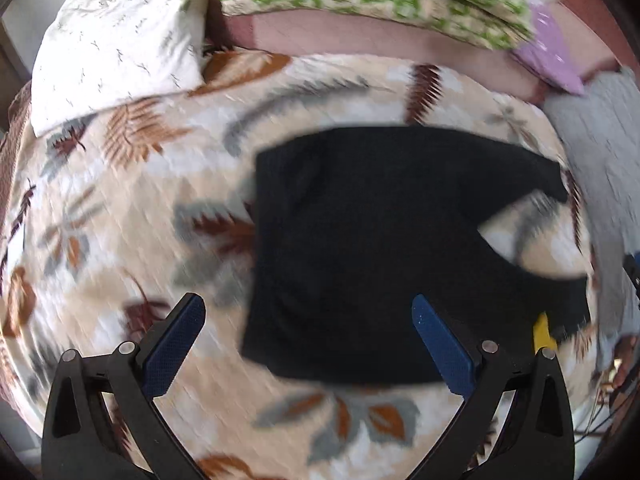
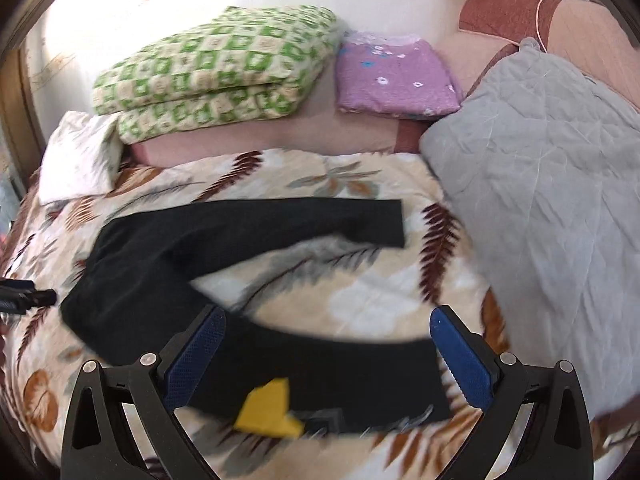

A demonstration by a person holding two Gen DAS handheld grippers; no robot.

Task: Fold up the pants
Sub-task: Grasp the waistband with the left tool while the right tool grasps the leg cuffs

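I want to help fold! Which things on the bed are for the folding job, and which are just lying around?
For the job:
black pants, spread flat with legs apart
left gripper, open
right gripper, open

Just lying around:
green checked blanket
purple folded cloth
grey quilt
white pillow
yellow thing, can't tell what it is

Black pants (image 1: 360, 248) flat on leaf-print bedspread (image 1: 120, 220), left gripper (image 1: 308, 320) jaws spread above waist end

A home bedroom: ahead of the jaws lies a bed under a leaf-print blanket (image 2: 360, 308), with a pillow (image 1: 116, 52) and a folded green-checked quilt (image 2: 216, 68) beyond.
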